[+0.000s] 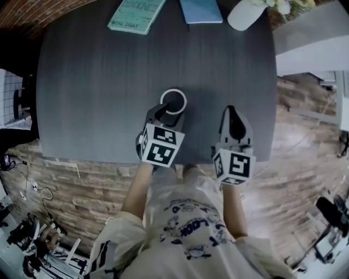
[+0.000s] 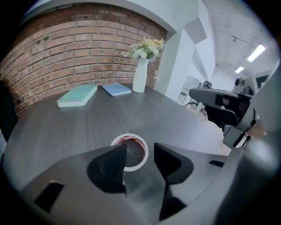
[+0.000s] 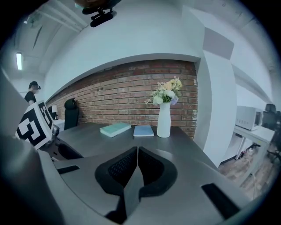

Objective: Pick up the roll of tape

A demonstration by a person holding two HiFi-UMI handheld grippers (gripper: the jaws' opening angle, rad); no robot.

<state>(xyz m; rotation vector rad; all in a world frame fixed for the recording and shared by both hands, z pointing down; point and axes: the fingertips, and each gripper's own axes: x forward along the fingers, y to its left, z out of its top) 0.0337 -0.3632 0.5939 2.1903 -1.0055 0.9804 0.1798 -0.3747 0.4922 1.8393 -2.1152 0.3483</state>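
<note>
Two hand-held grippers are over the near edge of the dark grey table (image 1: 103, 76). The roll of tape (image 1: 184, 98) lies flat on the table, roughly centred left to right and closer to the near edge than the far one; it is a white ring with a reddish inner wall. The left hand-held gripper (image 1: 165, 115) is angled down at the roll with its jaws wide apart. In the left gripper view the roll sits just beyond the jaw tips and in line with the gap, with its near rim partly hidden behind the left jaw; the pads are not pressing on it, and contact cannot be confirmed. The right hand-held gripper (image 1: 233, 117) is off to the right of the roll, apart from it, with jaws closed together and nothing between them. At the far edge of the table are a green book (image 1: 136, 13), a blue book (image 1: 200, 10) and a white vase (image 1: 245, 15) with flowers.
</note>
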